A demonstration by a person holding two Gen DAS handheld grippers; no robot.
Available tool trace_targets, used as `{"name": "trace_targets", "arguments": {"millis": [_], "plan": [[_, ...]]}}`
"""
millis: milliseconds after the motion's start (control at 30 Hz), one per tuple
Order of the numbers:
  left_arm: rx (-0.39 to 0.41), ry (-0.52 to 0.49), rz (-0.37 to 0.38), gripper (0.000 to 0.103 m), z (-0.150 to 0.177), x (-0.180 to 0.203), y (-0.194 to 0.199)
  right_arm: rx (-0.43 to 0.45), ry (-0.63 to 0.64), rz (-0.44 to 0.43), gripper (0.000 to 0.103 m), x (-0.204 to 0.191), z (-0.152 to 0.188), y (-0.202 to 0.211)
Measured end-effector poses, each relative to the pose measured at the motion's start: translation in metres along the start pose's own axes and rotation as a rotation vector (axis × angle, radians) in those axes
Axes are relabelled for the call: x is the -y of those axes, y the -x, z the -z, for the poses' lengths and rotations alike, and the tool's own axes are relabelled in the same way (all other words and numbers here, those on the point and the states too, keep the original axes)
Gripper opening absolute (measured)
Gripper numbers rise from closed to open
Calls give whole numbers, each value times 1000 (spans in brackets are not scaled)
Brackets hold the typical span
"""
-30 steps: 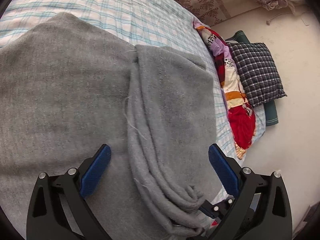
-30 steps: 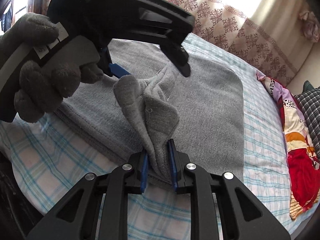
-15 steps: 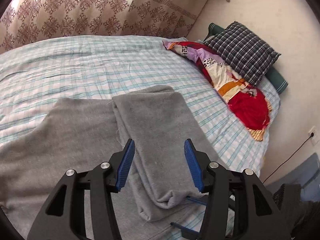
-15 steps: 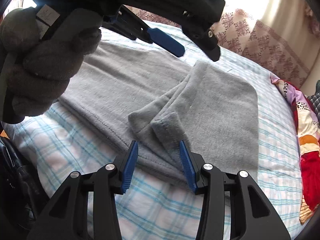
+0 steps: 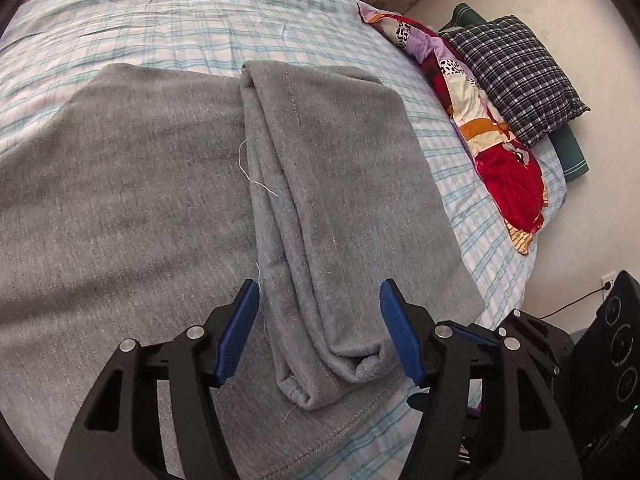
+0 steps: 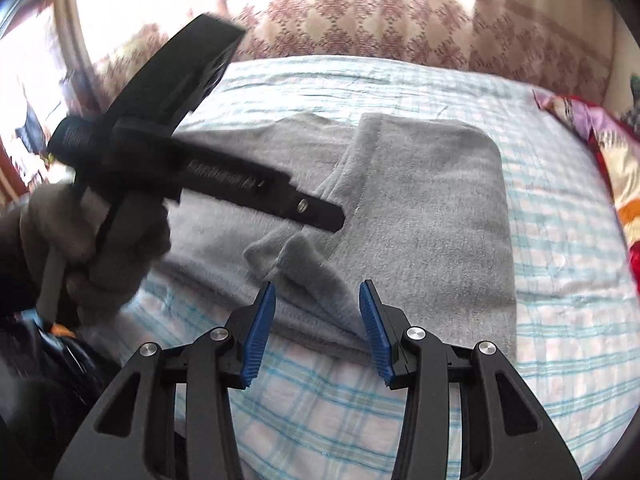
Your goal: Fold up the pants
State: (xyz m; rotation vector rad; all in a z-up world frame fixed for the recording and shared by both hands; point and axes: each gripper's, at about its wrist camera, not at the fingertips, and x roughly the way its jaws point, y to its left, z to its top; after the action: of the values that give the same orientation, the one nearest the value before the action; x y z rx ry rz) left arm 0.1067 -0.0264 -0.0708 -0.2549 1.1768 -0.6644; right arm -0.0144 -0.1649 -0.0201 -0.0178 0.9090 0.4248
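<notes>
Both grippers hang over the pants with nothing in them: the left gripper has its jaws fairly wide and opening, straddling the cuff end without the pads pressing; the right gripper stands about half apart just above the near edge of the cloth, also empty. The bed, under its checked sheet, carries the grey pants, which lie flat in the middle with the legs folded back on top as a narrower band. A pile of bright bedding sits well off to the side. To my eye the fold is laid and the next one wants care: grab all layers at the cuffs, one gripper at each corner, and lift evenly. A loose thread trails by the seam.
</notes>
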Motion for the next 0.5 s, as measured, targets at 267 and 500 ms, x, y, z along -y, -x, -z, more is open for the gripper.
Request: {"name": "trace_targets", "arguments": {"millis": [267,500], "plan": [[-15,66,62,76,-10,-9,-6,-79,-6,-116,52,-17,-5,-31],[-70,99,140,70,-4,-9,-22,-92,-11,-146,55,-20,2,-35]]}}
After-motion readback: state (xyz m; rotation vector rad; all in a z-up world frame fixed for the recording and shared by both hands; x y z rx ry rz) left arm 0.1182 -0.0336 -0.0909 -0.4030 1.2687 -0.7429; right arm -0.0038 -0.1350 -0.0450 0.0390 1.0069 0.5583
